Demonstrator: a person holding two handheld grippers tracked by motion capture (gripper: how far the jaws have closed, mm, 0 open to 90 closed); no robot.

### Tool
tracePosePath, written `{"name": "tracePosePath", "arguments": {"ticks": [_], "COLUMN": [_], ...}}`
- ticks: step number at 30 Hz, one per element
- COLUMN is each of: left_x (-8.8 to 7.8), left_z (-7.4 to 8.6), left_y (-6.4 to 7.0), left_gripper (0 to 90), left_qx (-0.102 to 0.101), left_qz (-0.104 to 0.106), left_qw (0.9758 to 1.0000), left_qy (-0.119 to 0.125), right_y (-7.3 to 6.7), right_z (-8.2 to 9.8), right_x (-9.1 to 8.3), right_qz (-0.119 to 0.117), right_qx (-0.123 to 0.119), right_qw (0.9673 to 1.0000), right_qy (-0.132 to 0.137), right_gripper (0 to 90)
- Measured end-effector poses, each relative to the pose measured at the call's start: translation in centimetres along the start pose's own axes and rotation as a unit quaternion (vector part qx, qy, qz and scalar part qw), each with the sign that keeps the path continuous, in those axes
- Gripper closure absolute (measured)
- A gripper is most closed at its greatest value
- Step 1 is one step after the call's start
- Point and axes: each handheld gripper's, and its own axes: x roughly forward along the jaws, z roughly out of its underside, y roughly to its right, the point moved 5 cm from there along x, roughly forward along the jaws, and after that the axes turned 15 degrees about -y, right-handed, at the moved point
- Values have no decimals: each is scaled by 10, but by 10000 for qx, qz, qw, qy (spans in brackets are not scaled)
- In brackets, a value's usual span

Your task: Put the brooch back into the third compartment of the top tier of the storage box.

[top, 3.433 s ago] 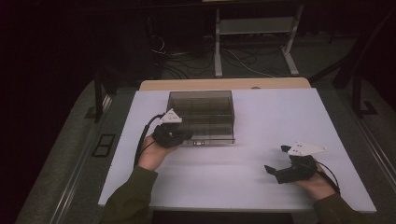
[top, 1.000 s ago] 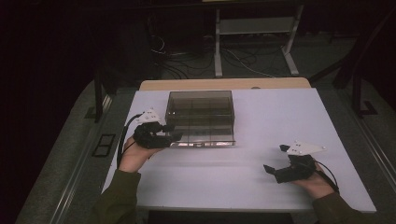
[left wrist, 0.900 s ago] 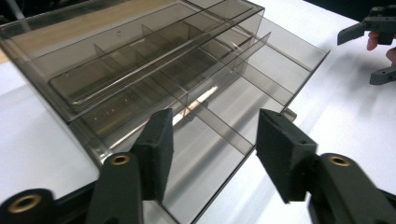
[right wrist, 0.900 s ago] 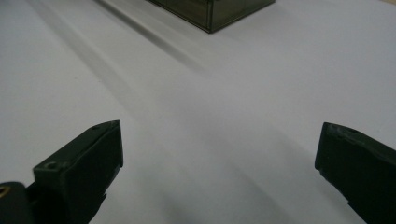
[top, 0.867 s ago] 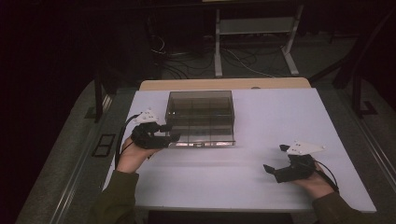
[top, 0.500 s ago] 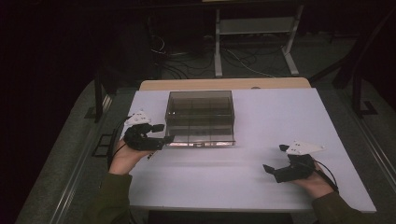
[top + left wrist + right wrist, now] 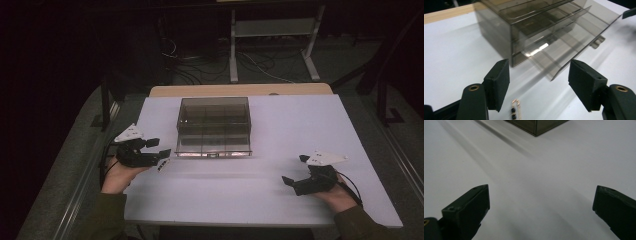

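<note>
The wide white rectangular table (image 7: 260, 195) carries everything, and a strip of light wood shows along its far edge. On its far middle part stands the smoky transparent plastic drawer box (image 7: 214, 122), with several thin drawers one above the other. Its lowest drawer (image 7: 215, 149) is pulled out toward the person, and a small flat handle sits at the middle of the drawer's front edge. In the left gripper view the box (image 7: 541, 27) is ahead and a little to the right, and the pulled-out drawer (image 7: 564, 53) reaches forward over the table (image 7: 454, 52).

The black left gripper (image 7: 159, 154), with a grey three-cornered plate on top, is held near the left edge of the table. It points toward the left front corner of the box and is apart from it. Its jaws have just been opening; they are released now, and nothing is between them, as its own view (image 7: 539, 86) shows. Below the jaws a small metal clip with black beads (image 7: 514, 110) lies on the table.

The black right gripper (image 7: 294, 172) is near the right front of the table, well apart from the box. Its jaws stand wide apart and hold nothing; between them (image 7: 541, 211) is bare table surface, and one corner of the box (image 7: 535, 126) shows far ahead.
</note>
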Motion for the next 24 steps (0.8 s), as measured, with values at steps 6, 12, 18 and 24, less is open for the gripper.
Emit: {"name": "tracePosePath", "arguments": {"ticks": [6, 12, 18, 24], "left_x": [4, 15, 22, 33], "left_z": [11, 19, 24, 30], "left_y": [-7, -11, -12, -12], "left_gripper": [458, 552, 619, 670], "left_qx": [-62, -87, -125, -205], "left_qz": [-36, -96, -284, -252], "left_qw": [9999, 9997, 9989, 9983], "left_qy": [-72, -221, -342, -475], "right_y": [-1, -1, -2, -1], "right_z": [1, 0, 1, 0], "right_x": [-1, -1, -1, -1], "right_qz": [15, 29, 31, 38], "right_qx": [-33, -57, -52, -61], "right_qw": [10000, 10000, 10000, 10000], "right_qy": [13, 3, 4, 0], "right_gripper": [6, 5, 5, 5]}}
